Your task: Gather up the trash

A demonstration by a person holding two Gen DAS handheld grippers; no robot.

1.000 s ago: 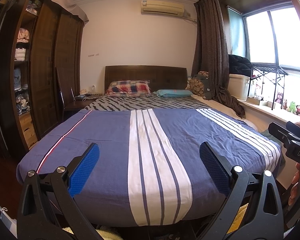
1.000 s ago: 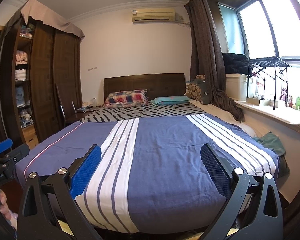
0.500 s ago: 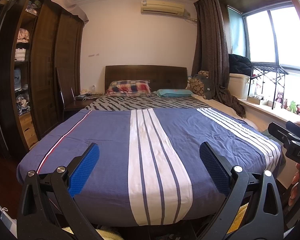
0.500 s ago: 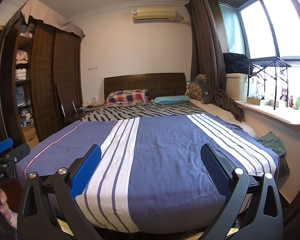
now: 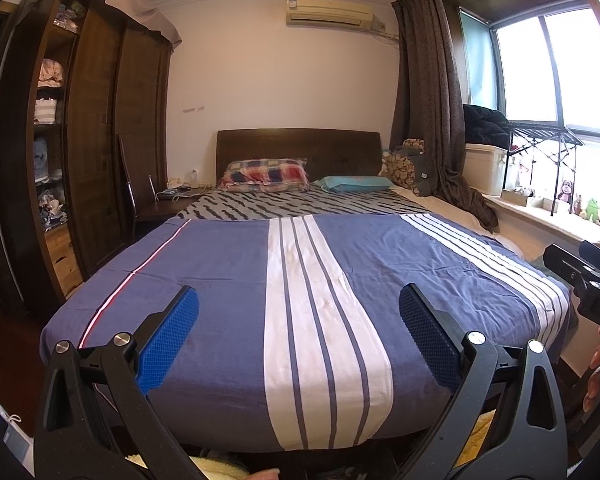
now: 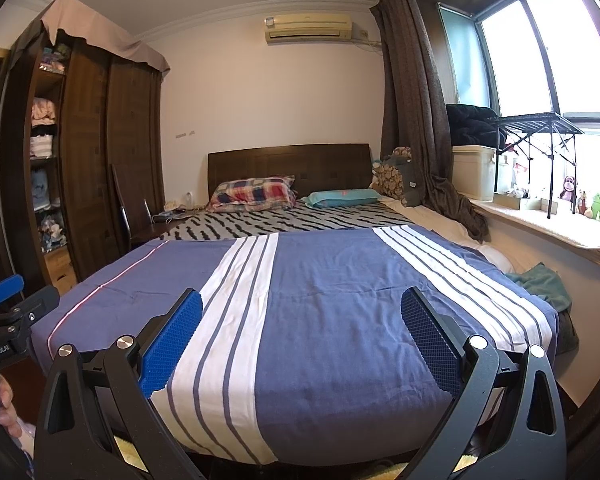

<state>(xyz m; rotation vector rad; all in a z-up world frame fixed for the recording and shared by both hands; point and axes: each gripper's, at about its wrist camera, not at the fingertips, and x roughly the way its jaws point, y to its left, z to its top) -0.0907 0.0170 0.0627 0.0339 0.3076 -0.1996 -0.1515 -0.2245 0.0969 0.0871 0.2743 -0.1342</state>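
Both grippers are held at the foot of a bed [image 5: 228, 280] covered by a blue spread with white stripes. My left gripper [image 5: 299, 300] is open, its blue pads [image 5: 168, 340] wide apart with nothing between them. My right gripper [image 6: 301, 302] is open too and holds nothing. Each one shows at the edge of the other's view: the right gripper's body [image 5: 592, 280] at the right edge, the left gripper's body [image 6: 8, 312] at the left edge. No trash is visible on the bed [image 6: 340, 300] in either view.
A dark wardrobe [image 5: 96, 152] with open shelves lines the left wall, a chair and bedside table [image 5: 160, 204] beside it. Pillows [image 5: 266, 174] lie at the headboard. A window ledge [image 6: 560, 232] with toys, a box and a rack runs along the right. Green cloth [image 6: 540, 280] hangs off the bed's right side.
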